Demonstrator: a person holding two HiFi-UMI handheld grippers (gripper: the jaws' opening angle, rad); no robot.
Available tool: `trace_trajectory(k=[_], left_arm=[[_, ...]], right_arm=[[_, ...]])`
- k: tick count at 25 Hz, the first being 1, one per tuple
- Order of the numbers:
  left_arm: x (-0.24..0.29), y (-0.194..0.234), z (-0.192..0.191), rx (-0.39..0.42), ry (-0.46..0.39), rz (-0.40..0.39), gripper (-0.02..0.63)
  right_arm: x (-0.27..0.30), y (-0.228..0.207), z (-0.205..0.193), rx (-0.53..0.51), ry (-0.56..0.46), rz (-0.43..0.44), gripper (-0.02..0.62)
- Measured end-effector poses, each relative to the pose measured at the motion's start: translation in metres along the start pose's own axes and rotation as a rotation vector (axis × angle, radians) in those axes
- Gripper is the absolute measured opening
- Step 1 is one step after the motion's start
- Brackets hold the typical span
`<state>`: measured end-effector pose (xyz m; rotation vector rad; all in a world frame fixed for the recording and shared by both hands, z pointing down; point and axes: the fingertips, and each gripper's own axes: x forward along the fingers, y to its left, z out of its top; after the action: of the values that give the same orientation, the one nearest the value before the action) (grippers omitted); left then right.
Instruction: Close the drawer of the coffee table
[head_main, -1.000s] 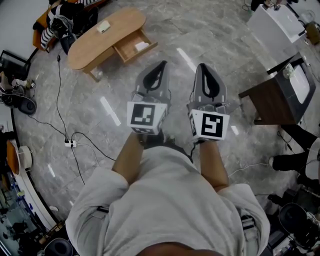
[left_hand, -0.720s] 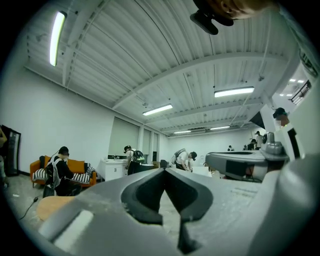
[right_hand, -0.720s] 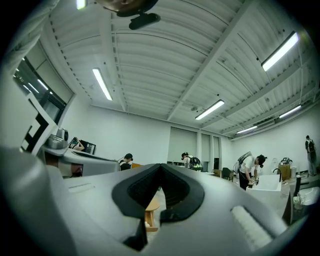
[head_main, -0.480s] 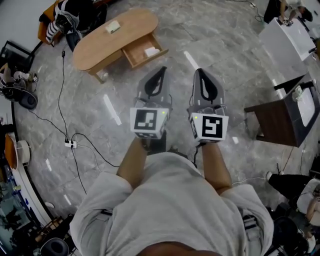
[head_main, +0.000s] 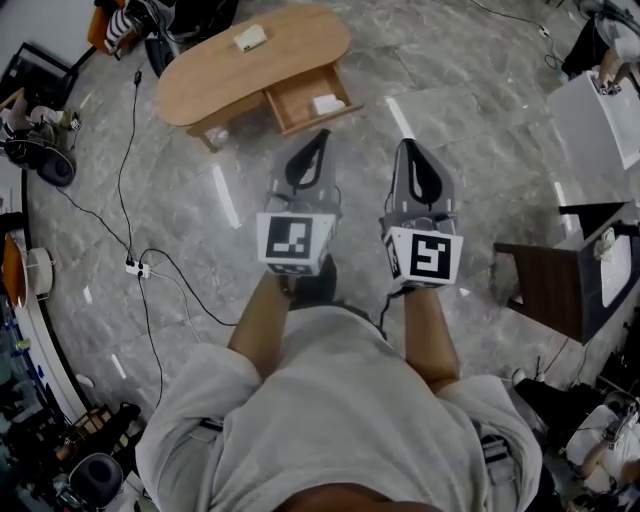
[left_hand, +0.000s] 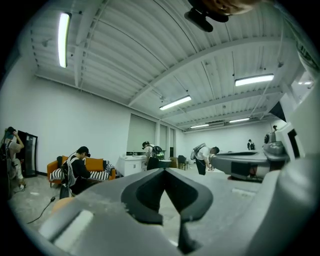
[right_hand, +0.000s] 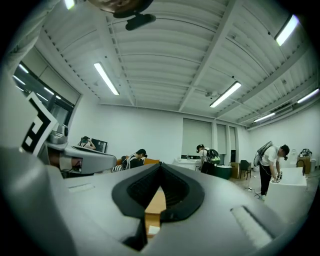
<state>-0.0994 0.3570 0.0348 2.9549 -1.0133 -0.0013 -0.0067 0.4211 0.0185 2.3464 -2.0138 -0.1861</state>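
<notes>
Both your grippers are empty.
- left gripper (head_main: 320, 137): jaws fully together, tips meeting, nothing between them.
- right gripper (head_main: 409, 147): same, closed tip to tip, holding nothing.

You hold them side by side in front of your chest. They point level toward the far side of the room, with the marker cubes nearest you. Neither one touches any furniture.

Task item:
- coffee table (head_main: 215, 80): far left, with an oval wooden top, standing on the grey marble floor (head_main: 470, 170).
- drawer (head_main: 296, 100): pulled out on the side facing you, toward the table's right end.
- white item (head_main: 328, 103): lies inside the drawer, at its right.
- pale block (head_main: 250, 38): sits on the tabletop near the far edge.

In the head view both grippers sit short of the drawer, with the left tip lined up closest to it. In the right gripper view, the table's wood shows through the narrow slot below the closed tips. The left gripper view shows only floor through its slot.

Around you:
- black cable (head_main: 128, 160): runs over the floor at left down to a white power strip (head_main: 133, 268).
- dark side table (head_main: 545, 285): near right.
- white table (head_main: 600, 115): far right.
- orange sofa (left_hand: 97, 165): at the far wall in the left gripper view, with a seated person (left_hand: 79, 167) on it.
</notes>
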Motion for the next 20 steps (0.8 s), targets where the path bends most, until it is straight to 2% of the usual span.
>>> trace_trajectory(k=[6,9,14,20], left_arm=[[0.039,0.052,-0.017,-0.037,0.03,0.024,0.02],[0.06,0.076,-0.022,0.016,0.046,0.01,0.02],[0.082,0.133,-0.004,0.007,0.009,0.056,0.02],[0.101,0.163,0.009,-0.014,-0.007,0.095,0.02]], right_arm=[[0.064,0.001,-0.017,-0.014,0.049,0.004,0.006],[0.095,-0.002,-0.022,-0.021,0.073,-0.001,0.006],[0.141,0.004,-0.007,-0.037,0.058,-0.008,0.007],[0.19,0.018,0.009,-0.047,0.037,0.056,0.006]])
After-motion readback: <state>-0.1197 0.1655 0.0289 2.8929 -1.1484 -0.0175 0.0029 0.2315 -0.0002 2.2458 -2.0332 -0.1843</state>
